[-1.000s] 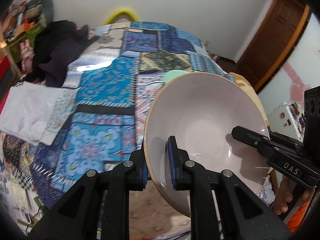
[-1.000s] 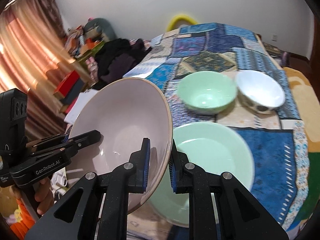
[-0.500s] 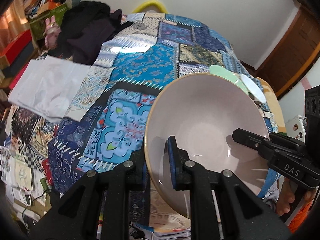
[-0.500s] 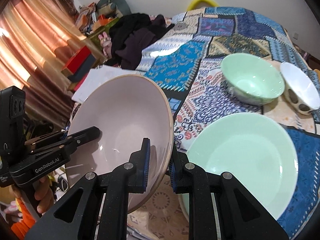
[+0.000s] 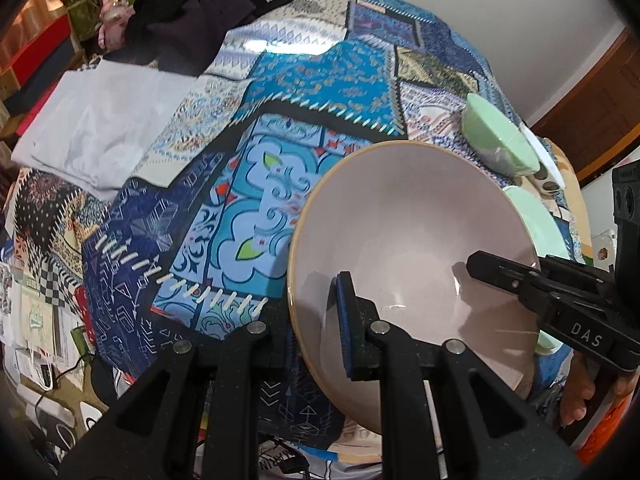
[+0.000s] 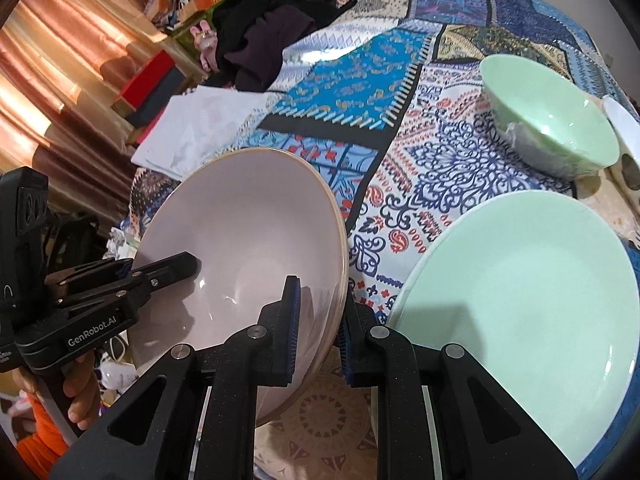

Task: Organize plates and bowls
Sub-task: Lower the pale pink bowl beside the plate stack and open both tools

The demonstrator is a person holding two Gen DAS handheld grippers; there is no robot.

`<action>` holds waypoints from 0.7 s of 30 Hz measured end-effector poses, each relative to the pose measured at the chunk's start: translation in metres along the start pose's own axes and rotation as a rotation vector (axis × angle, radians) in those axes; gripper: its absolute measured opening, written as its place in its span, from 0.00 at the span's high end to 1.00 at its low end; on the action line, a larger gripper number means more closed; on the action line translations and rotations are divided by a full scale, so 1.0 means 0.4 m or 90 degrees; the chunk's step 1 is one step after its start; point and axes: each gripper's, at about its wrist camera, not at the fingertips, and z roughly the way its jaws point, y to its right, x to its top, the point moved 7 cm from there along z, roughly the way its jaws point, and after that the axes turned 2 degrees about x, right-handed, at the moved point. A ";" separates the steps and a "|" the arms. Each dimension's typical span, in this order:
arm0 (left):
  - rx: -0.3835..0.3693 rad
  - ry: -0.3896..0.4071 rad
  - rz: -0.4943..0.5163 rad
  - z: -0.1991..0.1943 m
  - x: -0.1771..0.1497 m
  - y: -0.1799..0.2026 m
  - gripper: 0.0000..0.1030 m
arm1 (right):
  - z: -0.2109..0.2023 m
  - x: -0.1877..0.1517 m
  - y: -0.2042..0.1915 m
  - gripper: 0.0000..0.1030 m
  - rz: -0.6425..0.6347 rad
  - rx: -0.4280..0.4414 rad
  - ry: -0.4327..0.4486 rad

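A wide pale pink bowl (image 6: 244, 256) with a tan rim hangs tilted above the patchwork-covered bed, pinched at opposite edges of its rim. Just beside it a mint green plate (image 6: 516, 304) lies flat. Beyond that sits an upright mint green bowl (image 6: 552, 120), with a white bowl (image 6: 622, 128) beside it.

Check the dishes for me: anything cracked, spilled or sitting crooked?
No cracks or spills show. The pink bowl is tilted steeply, but only because both grippers clamp its rim on opposite sides, above the patchwork cloth. The green plate lies flat; the green bowl leans slightly against the white bowl.
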 end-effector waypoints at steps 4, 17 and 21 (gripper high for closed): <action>-0.001 -0.017 -0.009 0.028 -0.016 -0.010 0.83 | 0.014 -0.009 0.006 0.85 -0.008 -0.010 -0.012; 0.035 0.004 0.010 0.003 -0.025 0.000 0.84 | -0.033 -0.007 0.016 0.82 -0.003 -0.007 0.018; 0.048 0.024 0.014 -0.036 -0.018 -0.001 0.84 | -0.070 -0.001 0.019 0.82 -0.002 -0.002 0.040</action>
